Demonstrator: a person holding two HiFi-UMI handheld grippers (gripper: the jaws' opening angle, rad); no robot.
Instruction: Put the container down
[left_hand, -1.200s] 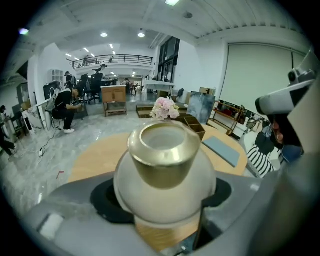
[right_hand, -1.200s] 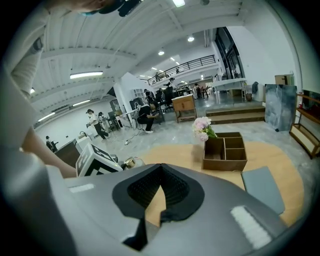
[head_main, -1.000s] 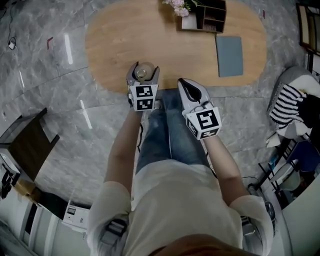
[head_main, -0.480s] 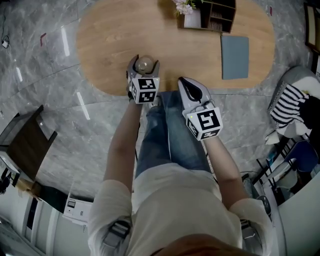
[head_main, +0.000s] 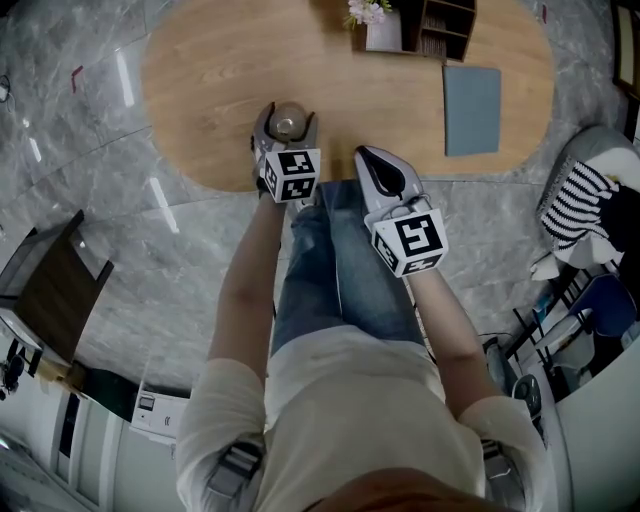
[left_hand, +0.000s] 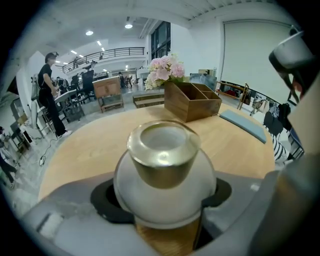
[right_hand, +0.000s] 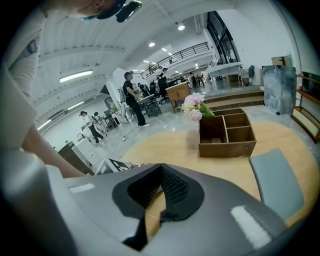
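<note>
The main risk is letting go too soon. The left gripper (head_main: 288, 130) has its jaws clamped on the round white belly of the container (left_hand: 164, 167), a small jar with a brass-coloured neck. It sits low over the wooden table (head_main: 220, 90), close to the near edge, and I cannot tell whether its base touches the wood. Released above the surface or tilted, the rounded body could wobble, roll and drop off that edge. The smooth belly could also slip in the pads. Its mouth looks pale and empty. Far across the table, a wooden organiser (right_hand: 227, 135) shows open compartments with nothing definite inside, beside potted pink flowers (head_main: 372, 20). The right gripper (head_main: 372, 165) hangs over the lap, jaws together, holding nothing
</note>
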